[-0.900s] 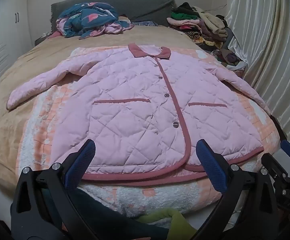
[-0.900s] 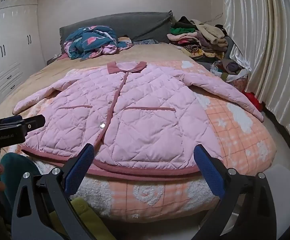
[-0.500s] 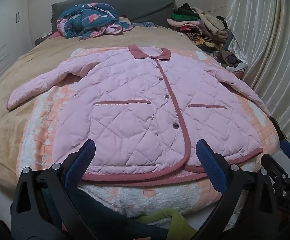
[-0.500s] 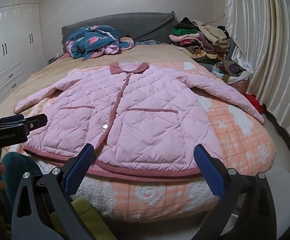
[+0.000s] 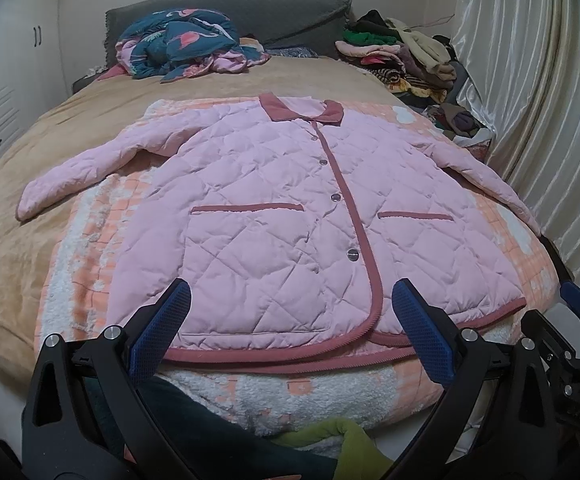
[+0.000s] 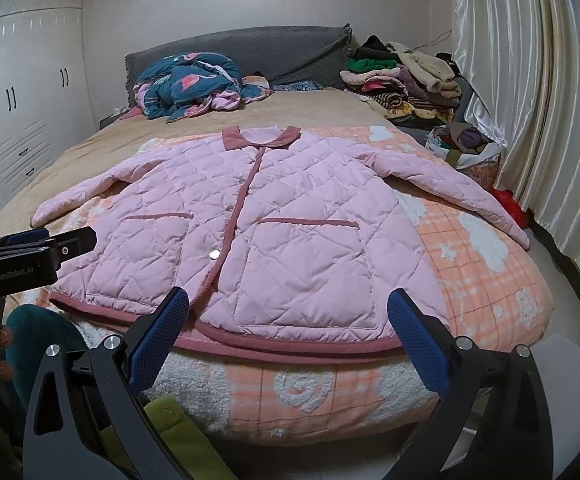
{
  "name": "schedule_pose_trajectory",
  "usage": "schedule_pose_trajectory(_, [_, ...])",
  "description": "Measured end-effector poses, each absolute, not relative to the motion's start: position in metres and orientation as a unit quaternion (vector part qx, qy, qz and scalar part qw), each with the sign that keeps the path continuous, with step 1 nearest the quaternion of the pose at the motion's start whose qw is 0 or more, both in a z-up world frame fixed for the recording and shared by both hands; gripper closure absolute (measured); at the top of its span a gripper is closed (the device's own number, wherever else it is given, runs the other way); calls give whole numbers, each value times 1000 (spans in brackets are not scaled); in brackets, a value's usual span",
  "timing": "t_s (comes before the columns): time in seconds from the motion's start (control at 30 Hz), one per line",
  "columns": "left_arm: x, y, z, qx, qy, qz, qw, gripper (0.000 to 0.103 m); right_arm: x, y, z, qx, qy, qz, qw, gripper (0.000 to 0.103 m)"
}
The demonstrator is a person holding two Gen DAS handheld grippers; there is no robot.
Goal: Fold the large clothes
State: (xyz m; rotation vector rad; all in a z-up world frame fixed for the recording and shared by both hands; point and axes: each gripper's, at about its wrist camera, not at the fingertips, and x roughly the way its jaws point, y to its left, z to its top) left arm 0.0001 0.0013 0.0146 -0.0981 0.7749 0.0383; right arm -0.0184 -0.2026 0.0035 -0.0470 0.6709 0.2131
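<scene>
A pink quilted jacket (image 5: pixel 274 216) with dark pink trim lies flat and buttoned, front up, on an orange-and-white checked blanket (image 5: pixel 90 248) at the foot of the bed; both sleeves are spread out to the sides. It also shows in the right wrist view (image 6: pixel 274 236). My left gripper (image 5: pixel 290 320) is open and empty, held just short of the jacket's hem. My right gripper (image 6: pixel 290 320) is open and empty, also just short of the hem, further right. The left gripper's side shows in the right wrist view (image 6: pixel 38 252).
A blue patterned quilt (image 5: pixel 182 44) lies bunched by the grey headboard (image 6: pixel 250 48). A stack of folded clothes (image 6: pixel 402 76) sits at the bed's far right. Curtains (image 6: pixel 530 100) hang along the right. White wardrobes (image 6: pixel 22 92) stand at the left.
Both grippers have shifted slightly; the jacket sits a touch lower and closer in both views. The jaws stay open and the jacket has not moved.
</scene>
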Motion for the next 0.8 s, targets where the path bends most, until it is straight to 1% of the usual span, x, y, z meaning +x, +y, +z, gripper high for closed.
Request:
schedule_pose_trajectory(0.4, [2,10,18,-50,378,16,925,9,-19,-202,3,-21,330,107,937,4])
schedule_pose_trajectory(0.8, [-4,4,10,-50,375,17,925,9,-19,-202,0,-19,332,108,937,4])
